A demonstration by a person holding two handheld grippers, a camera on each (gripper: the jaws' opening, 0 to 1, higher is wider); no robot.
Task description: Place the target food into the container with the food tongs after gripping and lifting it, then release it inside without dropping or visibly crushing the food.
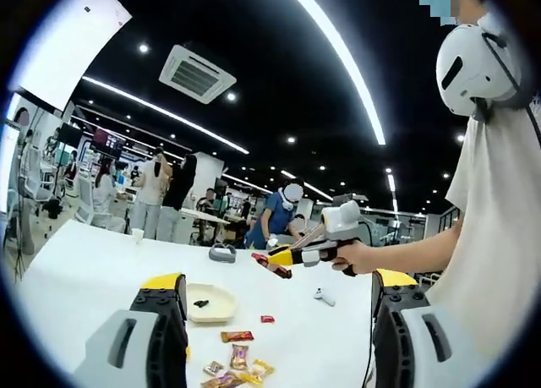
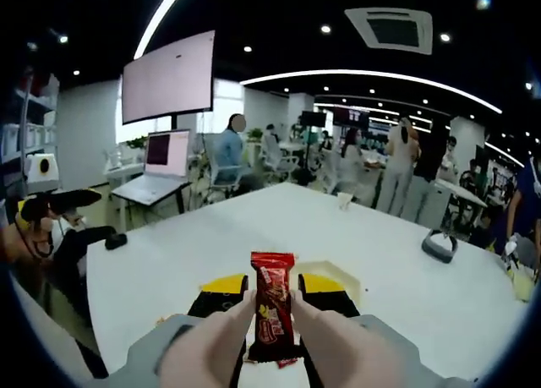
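One white tabletop [image 1: 93,278] spreads ahead of both pairs of jaws. In the left gripper view, the left gripper [image 1: 279,320] has its jaws spread wide, nothing between them. Ahead of its left jaw sits a shallow cream container [image 1: 218,308] with a small dark item inside; loose wrapped snacks [image 1: 237,363] lie on the tabletop between the jaws, nearer the camera. The right gripper [image 1: 283,265] comes in from the right, above the tabletop, beyond the container. In the right gripper view, the right gripper [image 2: 272,308] works tongs [image 2: 330,337] whose tips pinch a red snack packet [image 2: 273,308], standing upright between the jaws.
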